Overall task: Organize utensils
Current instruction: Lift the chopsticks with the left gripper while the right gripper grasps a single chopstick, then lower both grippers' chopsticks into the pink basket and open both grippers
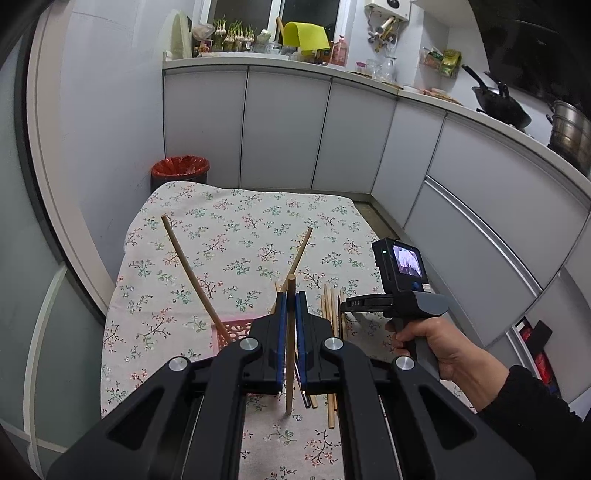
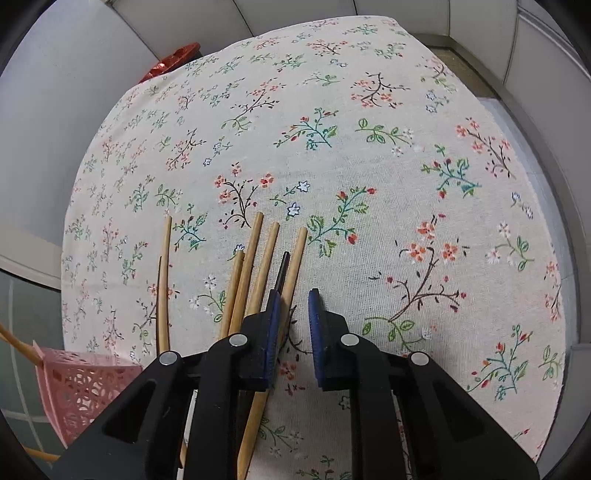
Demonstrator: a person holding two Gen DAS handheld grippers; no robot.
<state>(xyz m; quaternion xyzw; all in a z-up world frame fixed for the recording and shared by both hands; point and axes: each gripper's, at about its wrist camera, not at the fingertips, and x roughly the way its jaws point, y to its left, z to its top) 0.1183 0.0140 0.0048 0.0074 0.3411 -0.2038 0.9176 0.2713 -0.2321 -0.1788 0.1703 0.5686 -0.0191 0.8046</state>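
Pale wooden chopstick (image 1: 291,343), slim, upright, pinched in left gripper (image 1: 291,314) jaws

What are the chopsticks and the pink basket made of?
The chopsticks look like bamboo or wood: pale tan, matte, with faint grain. One dark stick among them is black and glossier, perhaps plastic or metal; hard to tell. The basket looks like molded plastic: even pink, thin walls with cut-out lace holes.

A home kitchen: grey cabinet fronts (image 1: 288,129) under a long worktop, a black wok (image 1: 502,105), a steel pot (image 1: 570,129), sprouting garlic bulbs (image 1: 232,33) by the window.
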